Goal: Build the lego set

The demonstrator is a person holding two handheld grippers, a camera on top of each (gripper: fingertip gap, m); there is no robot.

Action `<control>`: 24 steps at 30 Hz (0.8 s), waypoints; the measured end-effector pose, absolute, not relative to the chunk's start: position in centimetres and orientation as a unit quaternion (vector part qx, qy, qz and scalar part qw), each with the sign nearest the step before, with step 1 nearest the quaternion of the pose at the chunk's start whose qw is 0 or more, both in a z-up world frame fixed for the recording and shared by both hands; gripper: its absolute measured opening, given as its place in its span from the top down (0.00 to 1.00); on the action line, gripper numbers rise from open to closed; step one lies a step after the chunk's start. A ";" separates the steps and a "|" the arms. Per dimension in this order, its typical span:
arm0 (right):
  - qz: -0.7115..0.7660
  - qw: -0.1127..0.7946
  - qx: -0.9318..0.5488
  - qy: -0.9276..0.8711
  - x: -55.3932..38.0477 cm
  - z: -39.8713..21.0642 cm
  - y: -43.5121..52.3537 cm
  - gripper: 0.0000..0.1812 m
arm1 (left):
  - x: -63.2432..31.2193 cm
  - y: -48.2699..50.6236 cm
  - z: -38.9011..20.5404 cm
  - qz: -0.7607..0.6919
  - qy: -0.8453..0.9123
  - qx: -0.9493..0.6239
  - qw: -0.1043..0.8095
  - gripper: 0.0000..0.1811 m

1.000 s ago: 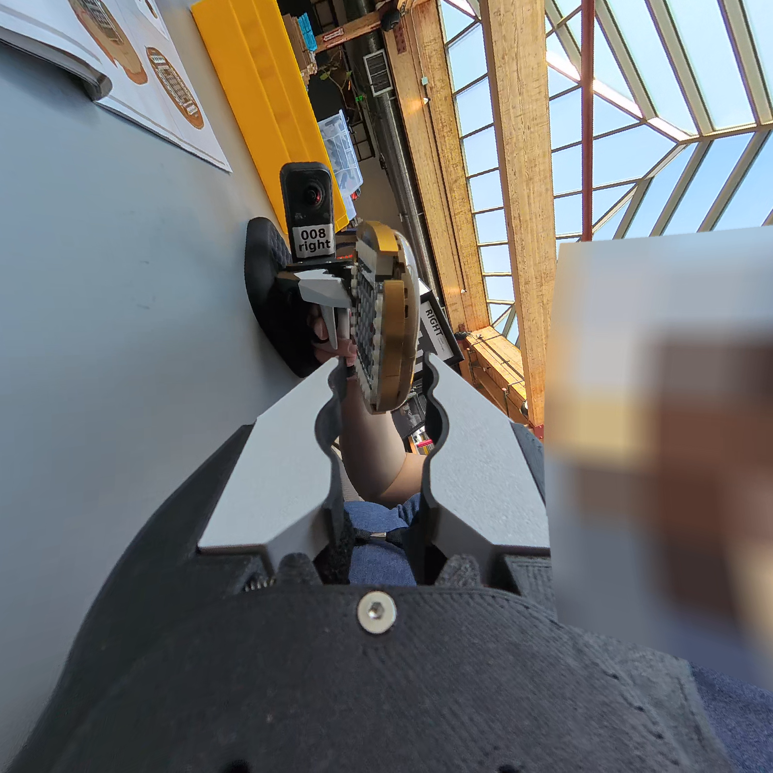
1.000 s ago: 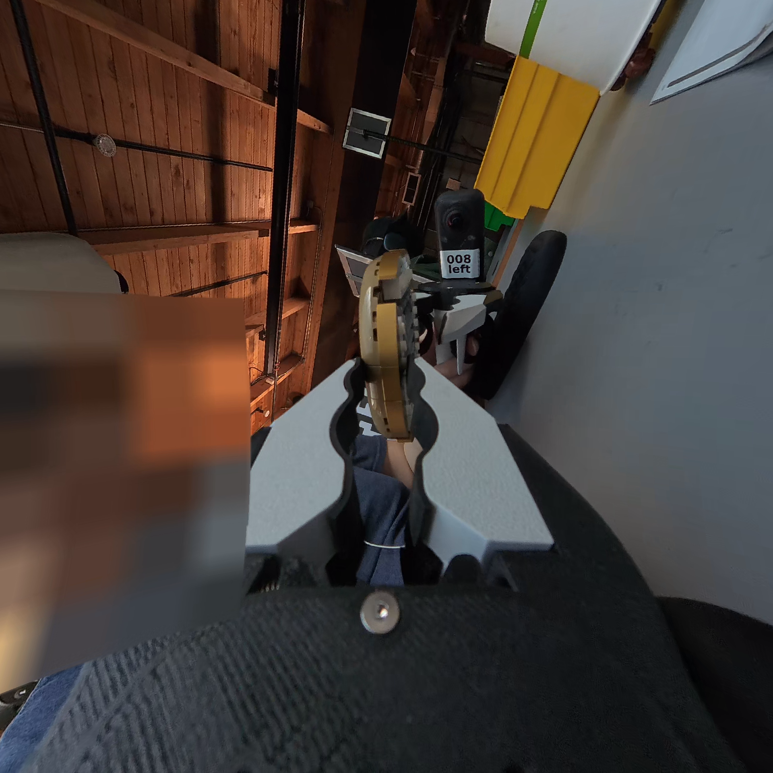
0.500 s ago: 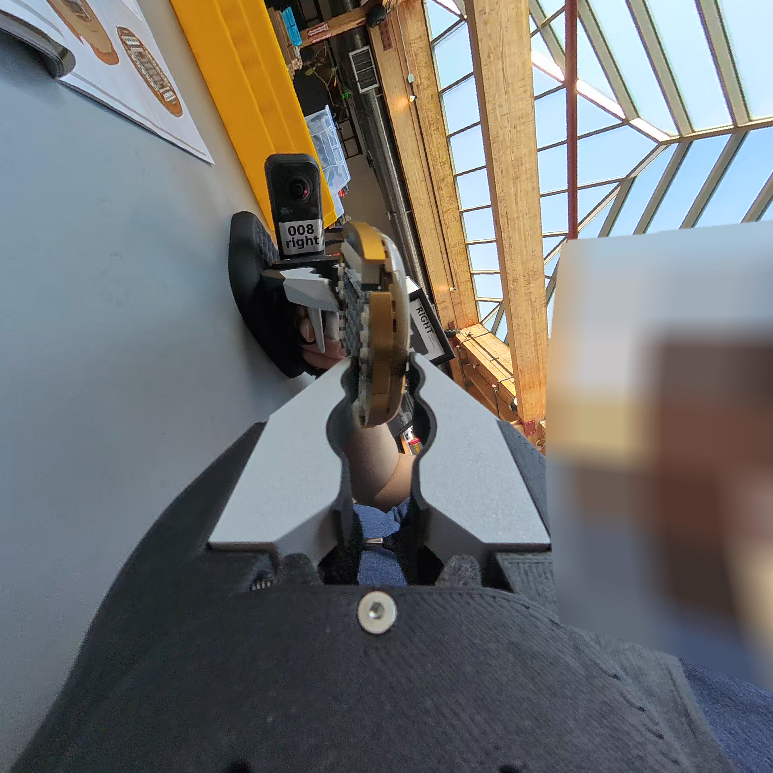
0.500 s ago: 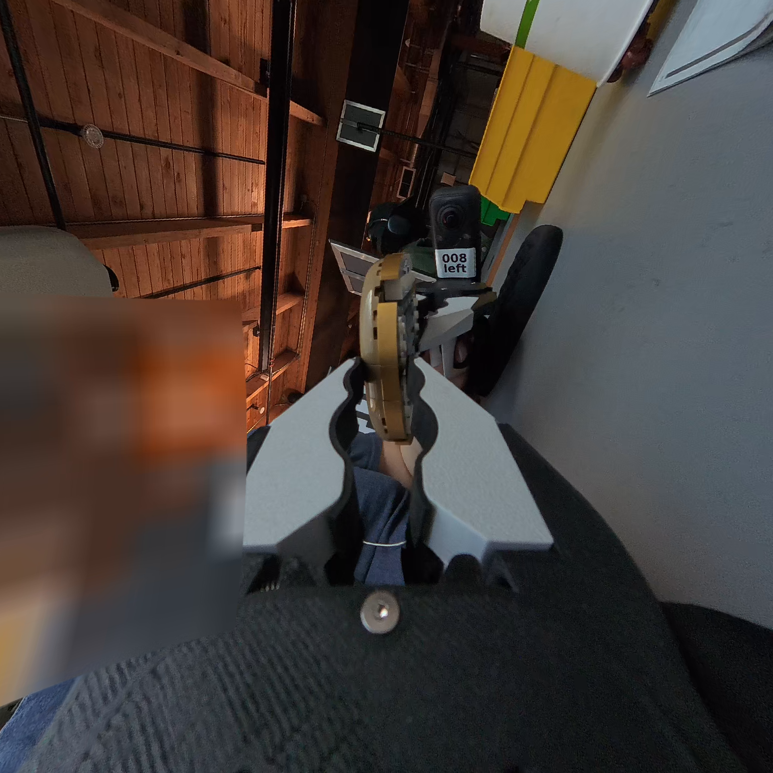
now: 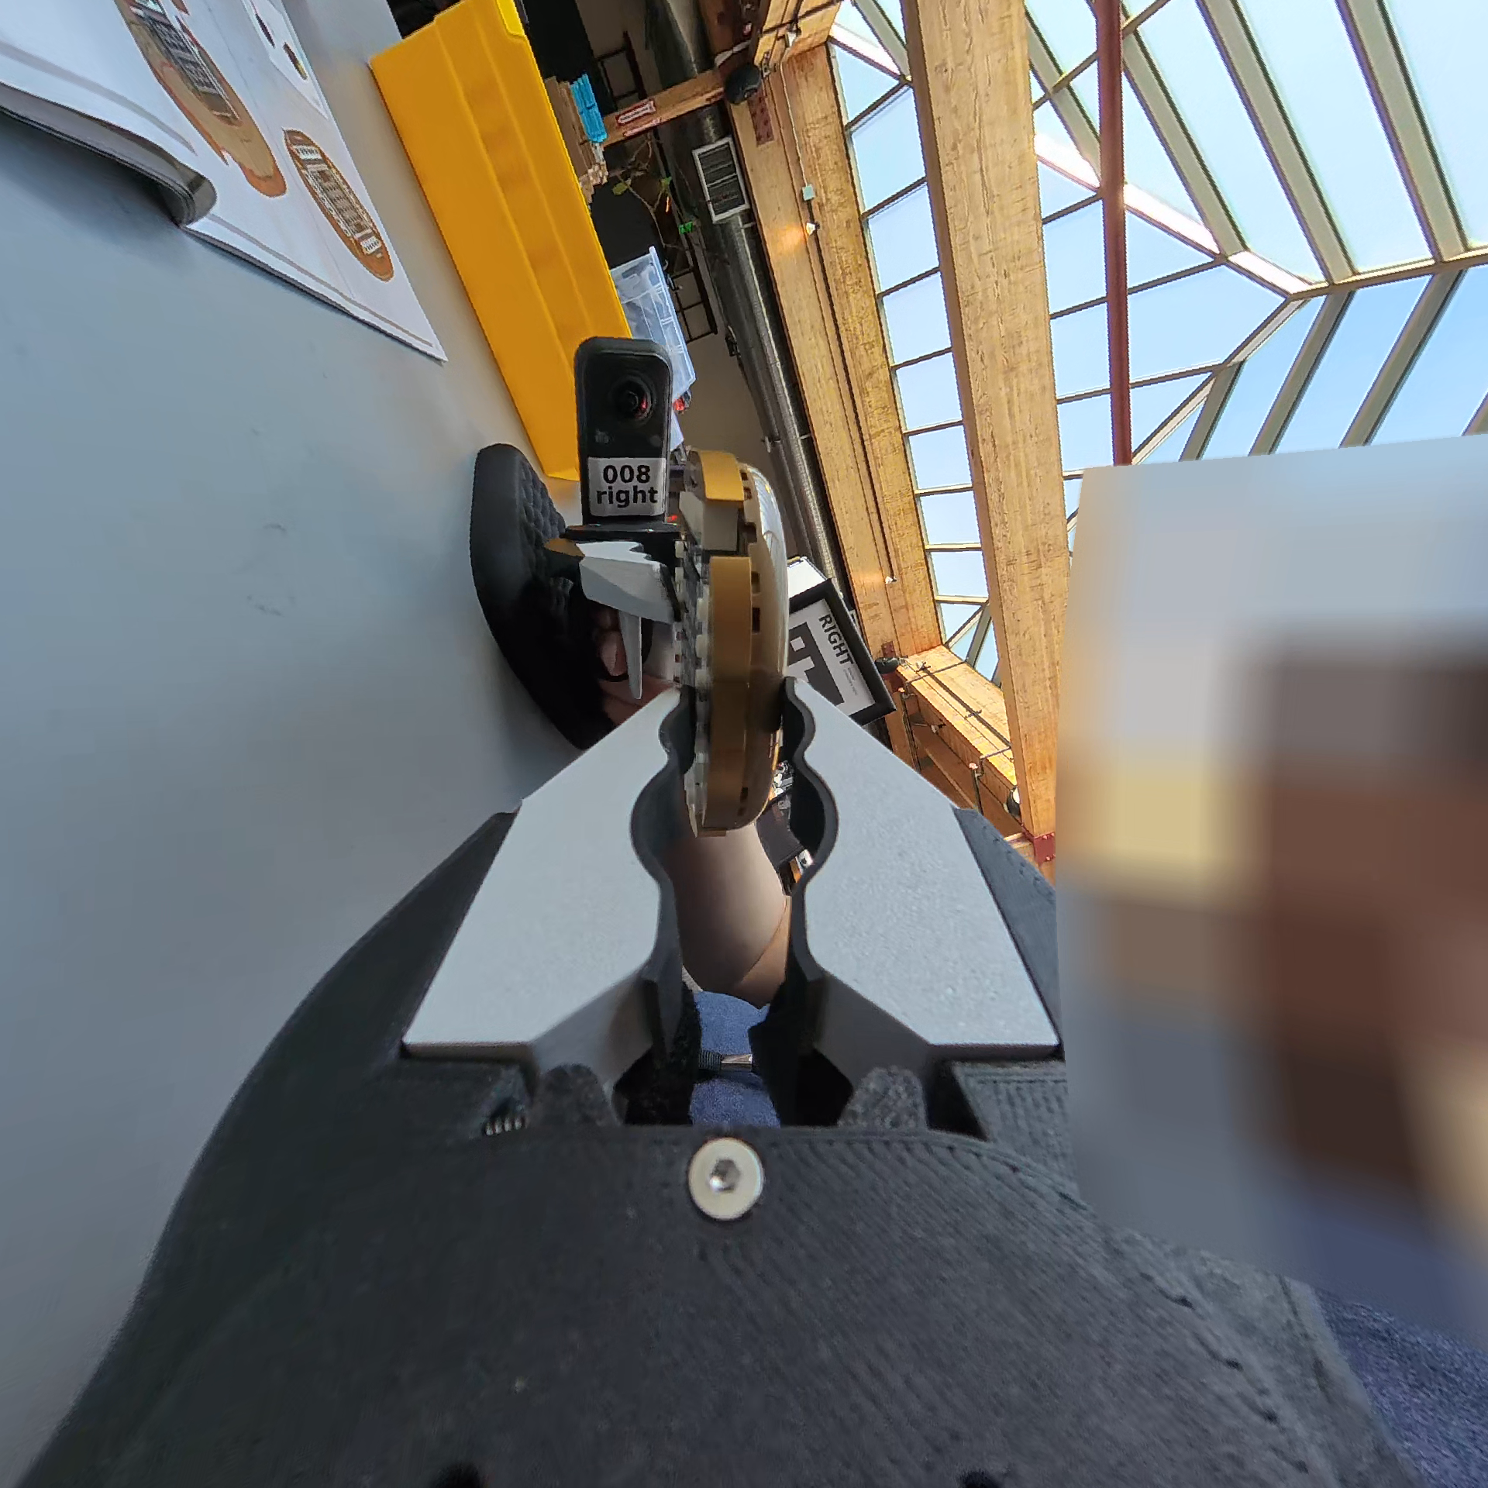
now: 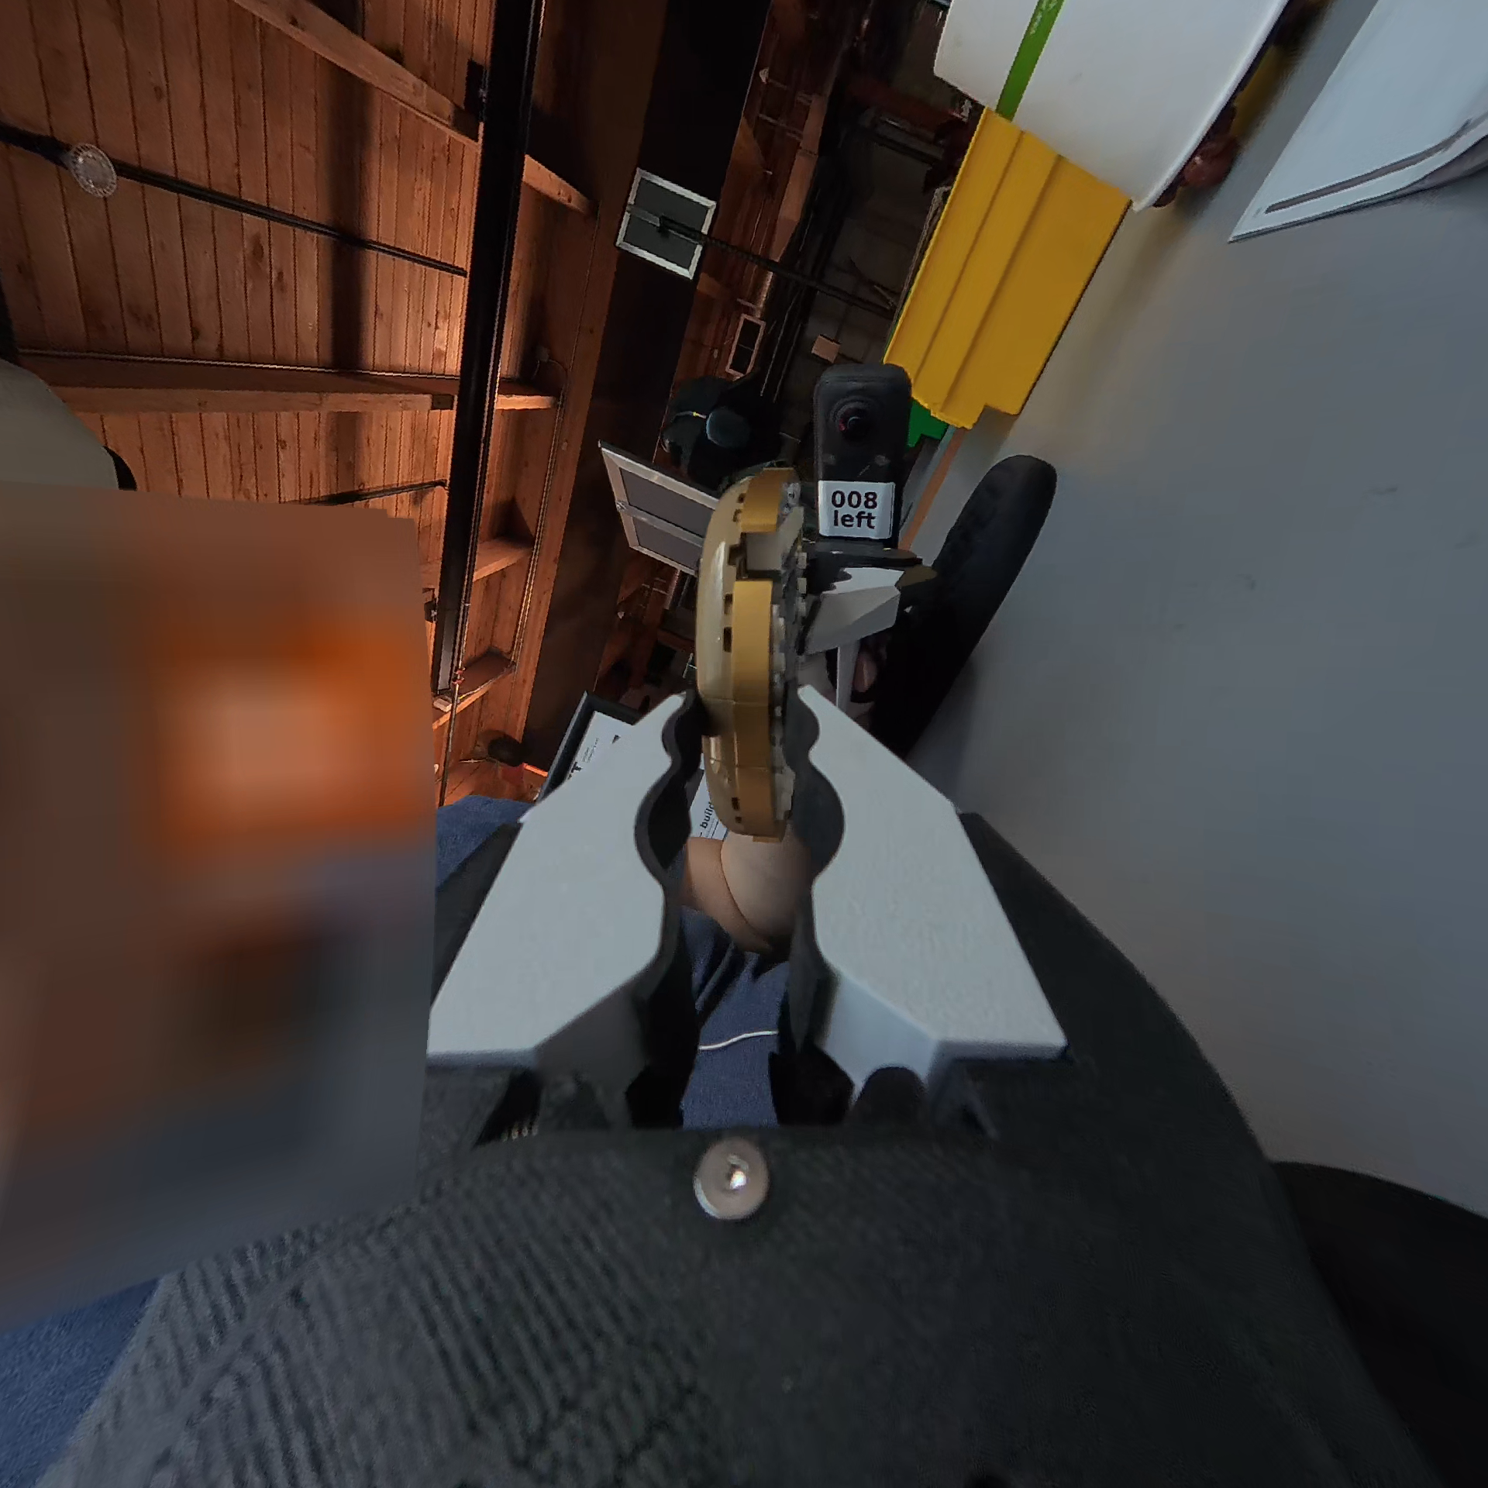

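Left wrist view shows the left gripper [image 5: 729, 749] pinching the round gold lego model [image 5: 729, 644], lifted off the table [image 5: 201, 644]; the right gripper [image 6: 745, 757] clamps its opposite edge. Partly built (studs uncovered); booklet [image 5: 266, 185] lies beyond it.

The left gripper [image 5: 729, 729] pinched the near edge of a gold-rimmed lego disc [image 5: 729, 644] held edge-on above the grey table [image 5: 201, 644]. The right gripper [image 5: 644, 596] met the disc from beyond. An open instruction booklet [image 5: 282, 177] and a yellow bin [image 5: 499, 201] lay farther back.
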State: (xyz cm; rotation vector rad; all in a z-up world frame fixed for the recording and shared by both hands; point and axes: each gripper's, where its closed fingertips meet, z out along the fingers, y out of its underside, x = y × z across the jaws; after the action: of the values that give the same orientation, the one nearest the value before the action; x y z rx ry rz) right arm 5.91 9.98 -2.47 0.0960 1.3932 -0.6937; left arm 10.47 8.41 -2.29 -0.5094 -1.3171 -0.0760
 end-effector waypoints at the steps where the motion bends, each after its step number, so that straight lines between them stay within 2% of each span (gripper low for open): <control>1: -0.311 0.714 0.044 0.625 5.8 -2.4 10.1 0.90 | 10.4 8.6 -2.2 -0.036 -0.603 -0.239 0.760 0.89; 5: -0.307 0.718 0.046 0.623 5.8 -2.3 10.2 0.90 | 10.5 8.7 -1.8 -0.040 -0.598 -0.246 0.762 0.85; 8: -0.306 0.719 0.047 0.622 5.8 -2.3 10.1 0.90 | 10.7 8.4 -1.9 -0.033 -0.599 -0.245 0.762 0.88; 24: -0.305 0.723 0.061 0.617 5.5 -2.4 9.9 0.90 | 10.7 8.5 -2.4 -0.037 -0.602 -0.236 0.762 0.83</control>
State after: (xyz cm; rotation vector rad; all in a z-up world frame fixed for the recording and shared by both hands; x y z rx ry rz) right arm 5.52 9.94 -2.43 0.1340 1.3633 -0.6726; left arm 10.72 8.53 -2.37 -0.5131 -1.3098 -0.0815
